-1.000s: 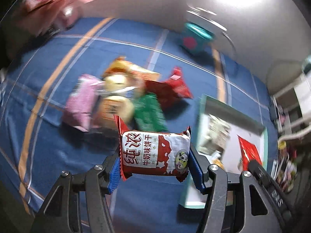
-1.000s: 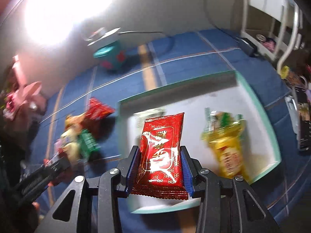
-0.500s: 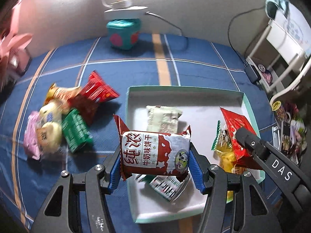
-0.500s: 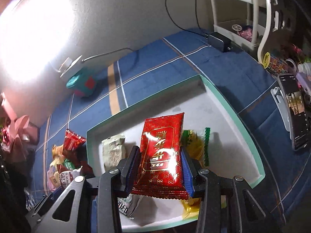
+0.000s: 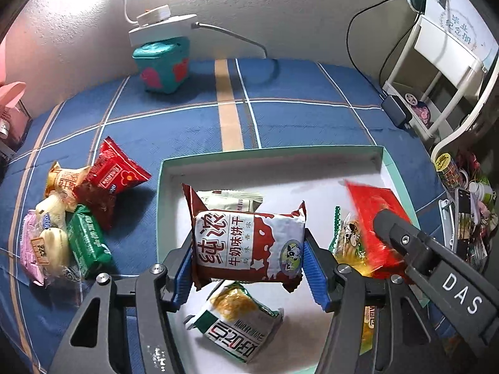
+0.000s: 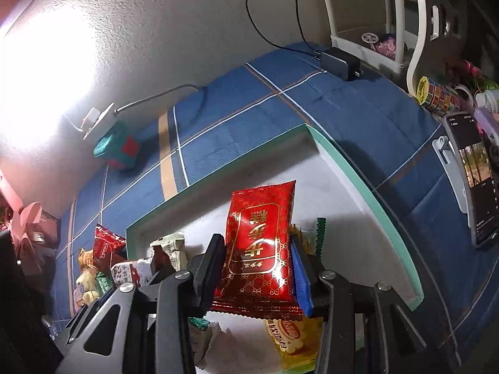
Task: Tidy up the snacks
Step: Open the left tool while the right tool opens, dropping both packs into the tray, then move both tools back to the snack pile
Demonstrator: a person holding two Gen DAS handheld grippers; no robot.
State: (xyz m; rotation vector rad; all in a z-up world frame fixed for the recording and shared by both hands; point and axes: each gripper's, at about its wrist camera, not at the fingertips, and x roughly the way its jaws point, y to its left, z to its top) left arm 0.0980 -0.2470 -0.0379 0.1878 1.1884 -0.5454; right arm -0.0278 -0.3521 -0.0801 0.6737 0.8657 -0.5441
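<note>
My left gripper point(image 5: 249, 249) is shut on a red-and-white biscuit packet point(image 5: 249, 237), held crosswise above the white tray with a teal rim point(image 5: 268, 152). The right gripper point(image 6: 259, 268) grips a red-and-gold packet point(image 6: 262, 233) upright over the tray's right half point(image 6: 358, 180); its jaws are starting to open with the packet between the pads. In the left wrist view that red packet point(image 5: 371, 215) looks blurred at the right gripper's black finger. In the tray lie a green-white packet point(image 5: 237, 327), a pale packet point(image 5: 230, 199) and a yellow bag point(image 5: 346, 243).
A pile of loose snacks lies on the blue checked cloth left of the tray: a red packet point(image 5: 115, 171), a green one point(image 5: 89, 243), a pink one point(image 5: 31, 249). A teal box point(image 5: 162, 62) stands by the wall. A phone point(image 6: 474, 174), a charger point(image 6: 340, 62) and a white rack point(image 5: 443, 62) are at right.
Both grippers have carried their packets over the tray. The left moved from above the loose pile rightward; the right gripper came lower into the tray.
</note>
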